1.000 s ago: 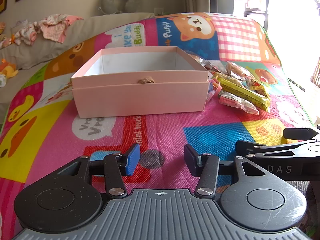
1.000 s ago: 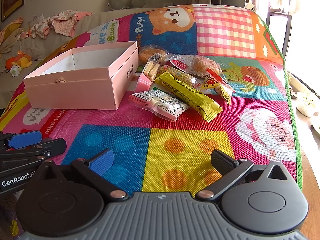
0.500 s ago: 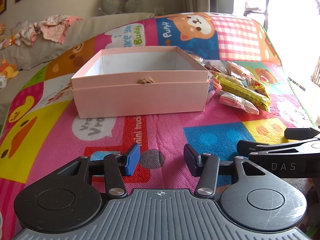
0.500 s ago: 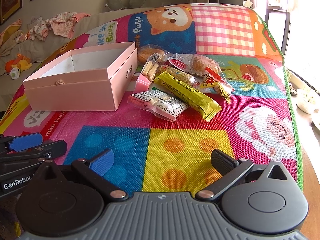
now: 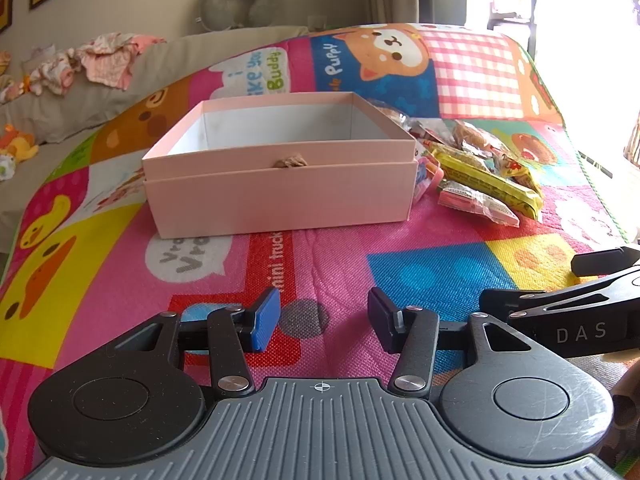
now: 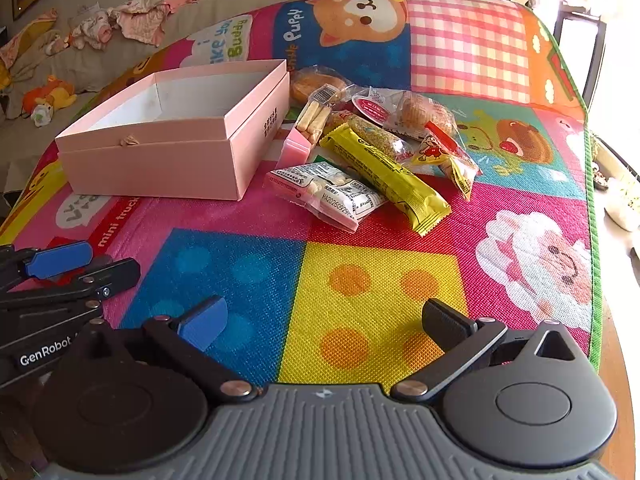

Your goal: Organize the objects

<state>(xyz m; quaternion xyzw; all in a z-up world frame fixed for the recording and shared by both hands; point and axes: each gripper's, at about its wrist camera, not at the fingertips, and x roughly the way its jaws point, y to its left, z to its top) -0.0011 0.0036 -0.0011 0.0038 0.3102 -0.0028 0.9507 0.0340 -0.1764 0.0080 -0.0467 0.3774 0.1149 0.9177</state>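
On the bright play mat point(image 6: 360, 300), low over the near edge, I hold both claws, nothing in either. My left gripper point(image 5: 322, 318) has its jaws apart w/ a moderate gap, blue pads facing each other over the pink/red print. My right gripper point(image 6: 324, 320) is spread much wider, over the blue & yellow squares. In the left wrist view the right claw pokes in at the right edge; in the right wrist view the left one sits at the left edge, just beside mine.

Straight ahead of the left claw is the pink box point(image 5: 280, 196), lid off, open top, white inside, no snacks in it that I can see. A small brownish tag or knot sits at the middle of its front rim.

Snack pile lies just right of the box, on the mat, well apart from both claws. Nearest to me: a clear pink-edged packet point(image 6: 332, 196) w/ white labels. Touching it on the right, a long yellow bar point(image 6: 384, 176), lying diagonal. Behind: a pink-based pack of biscuit sticks point(image 6: 308, 124) close against the box side, a small yellow cartoon bag point(image 6: 440, 152), a round bun in clear wrap point(image 6: 420, 114), another bun pack point(image 6: 312, 82) further back.

Beyond the mat: sofa point(image 5: 160, 64) w/ crumpled clothes point(image 5: 108, 56).
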